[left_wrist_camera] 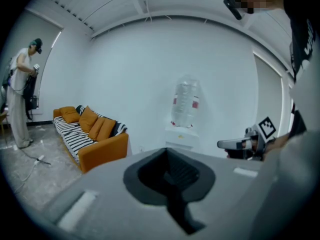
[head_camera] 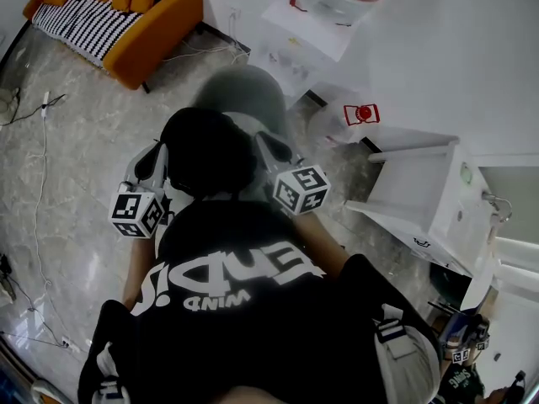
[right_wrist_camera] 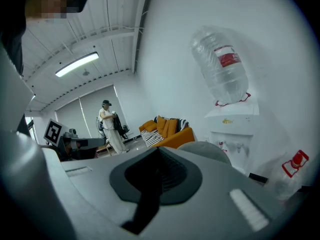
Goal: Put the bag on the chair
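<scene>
The black bag [head_camera: 208, 151] hangs in front of the person, between my two grippers. Just beyond it stands a grey round-backed chair [head_camera: 246, 91], whose back also shows in the right gripper view [right_wrist_camera: 207, 149]. My left gripper [head_camera: 156, 162] is at the bag's left side and my right gripper [head_camera: 271, 154] at its right side. In the left gripper view the jaws [left_wrist_camera: 167, 176] are closed, with a thin black strip of the bag pinched in the seam. The right gripper [right_wrist_camera: 157, 176] looks the same. The bag's body is hidden in both gripper views.
An orange sofa [head_camera: 126, 15] with a striped cover stands at the far left. A white water dispenser [head_camera: 316, 23] stands against the wall behind the chair. A white cabinet [head_camera: 421, 196] is at the right. Cables [head_camera: 42, 141] lie on the marble floor. Another person [left_wrist_camera: 20, 94] stands far off.
</scene>
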`<state>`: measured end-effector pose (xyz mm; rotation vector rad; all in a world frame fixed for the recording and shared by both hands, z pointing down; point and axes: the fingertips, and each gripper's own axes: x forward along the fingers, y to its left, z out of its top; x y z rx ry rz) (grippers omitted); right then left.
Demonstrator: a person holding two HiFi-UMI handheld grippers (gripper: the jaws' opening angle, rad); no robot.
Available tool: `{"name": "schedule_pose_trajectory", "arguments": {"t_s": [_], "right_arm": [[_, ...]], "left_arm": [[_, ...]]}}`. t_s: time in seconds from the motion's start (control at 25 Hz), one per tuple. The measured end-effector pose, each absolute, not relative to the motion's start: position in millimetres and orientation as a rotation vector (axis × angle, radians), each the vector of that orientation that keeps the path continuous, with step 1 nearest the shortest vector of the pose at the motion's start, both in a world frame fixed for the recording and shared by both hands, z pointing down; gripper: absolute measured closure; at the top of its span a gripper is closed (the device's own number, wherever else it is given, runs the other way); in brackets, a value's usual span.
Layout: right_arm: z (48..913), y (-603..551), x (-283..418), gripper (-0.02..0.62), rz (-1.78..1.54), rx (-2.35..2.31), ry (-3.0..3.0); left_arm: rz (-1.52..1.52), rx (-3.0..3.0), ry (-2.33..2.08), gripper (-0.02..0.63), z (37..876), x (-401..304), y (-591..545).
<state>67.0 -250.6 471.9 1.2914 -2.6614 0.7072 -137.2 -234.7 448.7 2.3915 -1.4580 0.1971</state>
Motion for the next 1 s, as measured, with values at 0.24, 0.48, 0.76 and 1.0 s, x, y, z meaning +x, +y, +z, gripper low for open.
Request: {"name": "schedule_pose_trajectory", "arguments": {"t_s": [0.24,0.48,0.76,1.0], "right_arm": [[478,-252,71,0.594,0.701,1.29,-2.639],[481,-253,71,0.594,0.711,1.292,-2.636],[482,-252,70,0.594,0.716,1.287,-2.637],[486,-251,67,0.594,0.714,1.263,-2.636]], "left_arm": [[0.21,2.374,-1.455,0.603,453,-133,-238],[0.222,2.36,-1.452,0.603,458,-132,-239],[0.225,2.341,-1.459,0.603,459,-135,-239],[0.226,2.333,-1.46,0.603,463,-136,-239]]}}
